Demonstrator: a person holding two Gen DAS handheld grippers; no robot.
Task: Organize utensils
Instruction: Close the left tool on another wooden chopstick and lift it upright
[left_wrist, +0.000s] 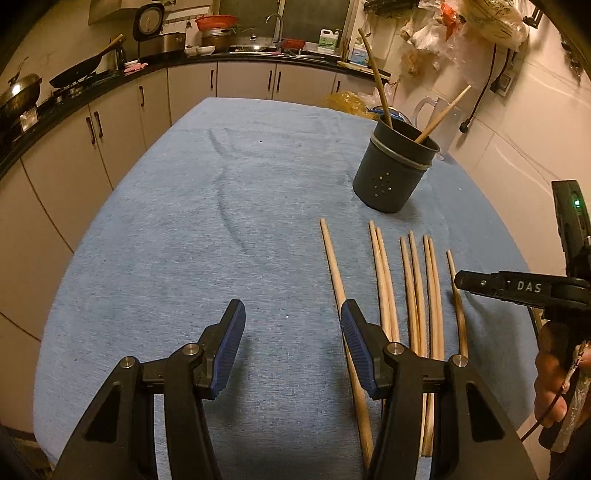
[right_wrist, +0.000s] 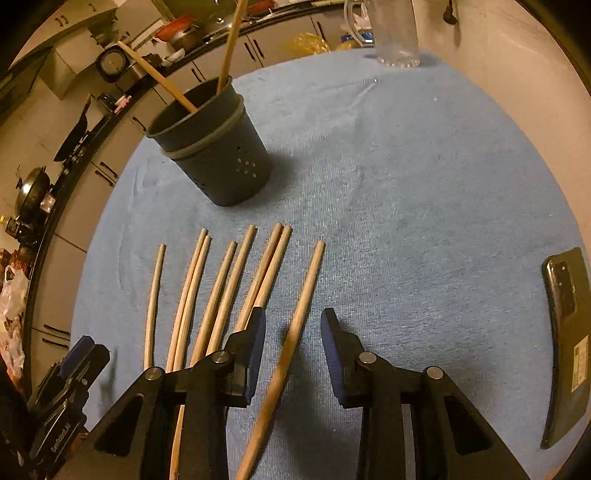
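Observation:
A dark grey utensil holder (left_wrist: 391, 177) (right_wrist: 221, 162) stands on the blue cloth with two chopsticks (left_wrist: 375, 77) (right_wrist: 231, 40) leaning in it. Several more wooden chopsticks (left_wrist: 413, 288) (right_wrist: 221, 288) lie side by side in front of it. My left gripper (left_wrist: 291, 310) hovers open left of the row with nothing between its fingers; the leftmost chopstick (left_wrist: 334, 266) runs under its right finger. My right gripper (right_wrist: 292, 317) straddles the rightmost chopstick (right_wrist: 310, 273), with a gap on each side of it, so it is open. One of its fingers (left_wrist: 487, 286) shows over that same chopstick.
A dark phone (right_wrist: 565, 343) lies near the table's right edge. A clear jug (right_wrist: 395, 33) stands at the far edge behind the holder. A kitchen counter with a wok (left_wrist: 74, 70) curves round the left and back. A hand (left_wrist: 550, 384) holds the right gripper.

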